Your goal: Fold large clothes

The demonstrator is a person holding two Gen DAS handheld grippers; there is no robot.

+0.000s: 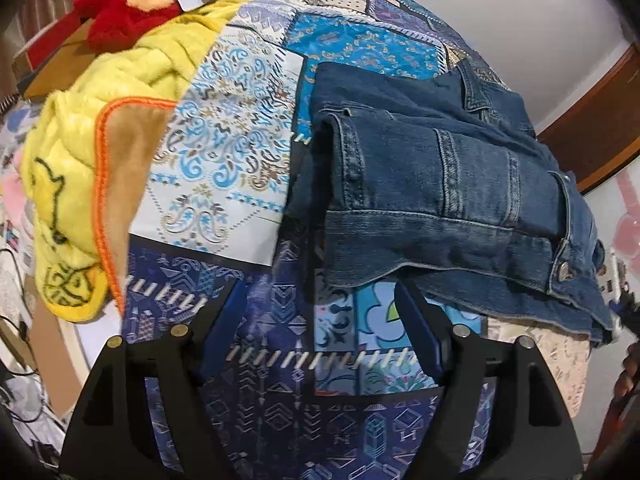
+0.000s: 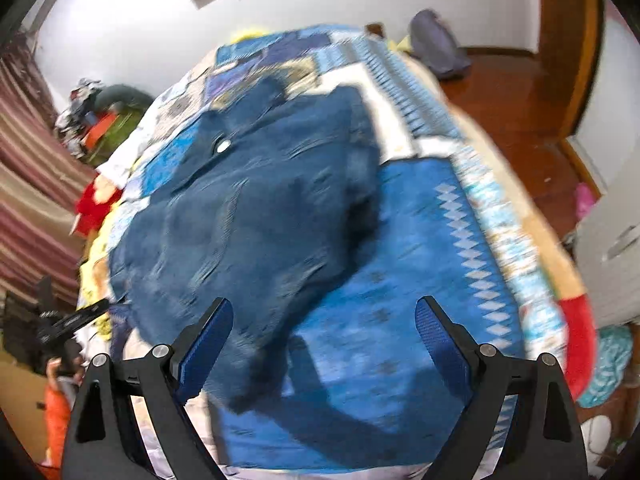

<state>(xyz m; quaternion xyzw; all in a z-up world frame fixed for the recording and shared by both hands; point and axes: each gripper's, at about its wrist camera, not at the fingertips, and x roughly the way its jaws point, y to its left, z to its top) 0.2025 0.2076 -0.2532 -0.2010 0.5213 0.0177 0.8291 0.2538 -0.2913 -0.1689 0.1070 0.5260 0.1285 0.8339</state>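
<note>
On the bed point(image 1: 224, 152), over the patchwork quilt, the folded denim jacket point(image 1: 440, 200) lies flat. The left gripper point(image 1: 320, 312) hovers at its near hem, jaws wide, nothing between them. The right gripper point(image 2: 324, 340) stands wide and empty above the jacket's edge; its view is blurred.

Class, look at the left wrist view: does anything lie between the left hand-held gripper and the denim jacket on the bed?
Nothing visible does. The left hand-held gripper stands open, with only bare patchwork bedspread between it and the denim jacket.
</note>
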